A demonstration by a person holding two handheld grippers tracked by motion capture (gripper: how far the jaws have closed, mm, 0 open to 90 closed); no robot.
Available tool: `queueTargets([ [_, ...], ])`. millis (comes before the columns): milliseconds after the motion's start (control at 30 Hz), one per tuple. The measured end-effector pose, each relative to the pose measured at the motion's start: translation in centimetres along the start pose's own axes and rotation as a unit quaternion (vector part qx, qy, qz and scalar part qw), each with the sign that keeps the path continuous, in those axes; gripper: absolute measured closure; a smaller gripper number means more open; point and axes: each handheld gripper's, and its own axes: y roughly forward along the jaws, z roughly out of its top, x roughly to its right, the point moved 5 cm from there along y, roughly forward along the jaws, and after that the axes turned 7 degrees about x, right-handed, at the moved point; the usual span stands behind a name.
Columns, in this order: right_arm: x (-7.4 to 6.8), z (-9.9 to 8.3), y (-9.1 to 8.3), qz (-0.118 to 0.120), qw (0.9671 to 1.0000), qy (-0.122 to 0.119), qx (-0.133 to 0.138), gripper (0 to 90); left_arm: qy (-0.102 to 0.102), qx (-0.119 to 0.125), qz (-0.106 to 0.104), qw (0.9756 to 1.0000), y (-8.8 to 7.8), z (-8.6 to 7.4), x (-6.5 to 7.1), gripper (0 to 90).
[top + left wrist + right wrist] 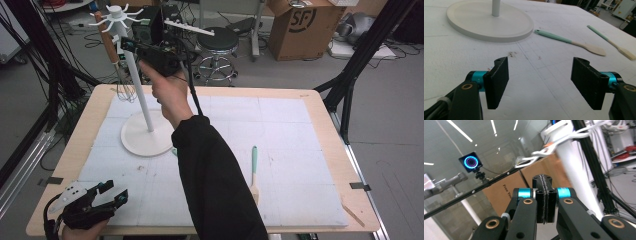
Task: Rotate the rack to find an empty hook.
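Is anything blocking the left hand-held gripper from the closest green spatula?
No. Just bare white mat lies between the open left hand-held gripper and the spatula; the round stand base sits aside.

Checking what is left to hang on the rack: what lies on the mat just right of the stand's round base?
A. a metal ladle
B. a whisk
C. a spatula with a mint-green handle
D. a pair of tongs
C: the left gripper view shows a spatula with a mint-green handle and pale blade lying flat beside the white stand base.
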Motion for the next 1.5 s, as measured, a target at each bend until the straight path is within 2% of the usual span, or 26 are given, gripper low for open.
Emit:
queueTargets([
  [133, 0.3, 1.4, -1.2, -0.009, 0.9996, 0.004, 0.026, 90.0, 0.000, -0.001, 0.002, 1.0000, 0.0, 0.0, -0.1, 31.1],
  [267, 0.3, 2.5, -1.5, -0.007, 0.9990, 0.009, 0.044, 90.0, 0.001, -0.001, 0.002, 1.0000, 0.0, 0.0, -0.1, 31.1],
  [467, -0.7, 2.2, -0.5, 0.010, 0.9993, 0.009, 0.036, 90.0, -0.002, 0.001, 0.003, 1.0000, -0.1, 0.0, -0.3, 31.1],
  [700, -1.3, 1.5, 0.8, 0.014, 0.9997, 0.004, 0.021, 90.0, -0.004, 0.004, 0.002, 1.0000, -0.2, 0.0, -0.3, 31.1],
  [867, -1.7, 0.5, 1.0, 0.016, 0.9998, -0.010, -0.005, 90.0, -0.009, 0.004, 0.004, 0.9999, -0.2, 0.1, -0.6, 31.1],
  [1033, -1.2, -0.8, -1.7, 0.002, 0.9993, -0.019, -0.031, 88.6, -0.010, 0.007, -0.002, 0.9999, -0.1, 0.1, -0.3, 31.1],
  [1133, -0.1, -1.7, -4.0, -0.020, 0.9987, -0.011, -0.046, 88.3, -0.007, 0.003, -0.006, 1.0000, 0.1, 0.1, 0.1, 31.1],
  [1300, 1.8, -2.8, -7.9, -0.053, 0.9975, -0.001, -0.046, 79.3, -0.004, 0.000, -0.006, 1.0000, 0.3, 0.1, 0.3, 31.1],
  [1367, 2.4, -3.2, -9.3, -0.062, 0.9970, 0.006, -0.044, 73.8, -0.006, 0.001, -0.005, 1.0000, 0.4, 0.1, 0.3, 31.1],
  [1500, 3.4, -4.1, -11.6, -0.072, 0.9960, 0.015, -0.051, 69.4, -0.003, -0.001, -0.005, 1.0000, 0.5, 0.1, 0.2, 31.1],
])
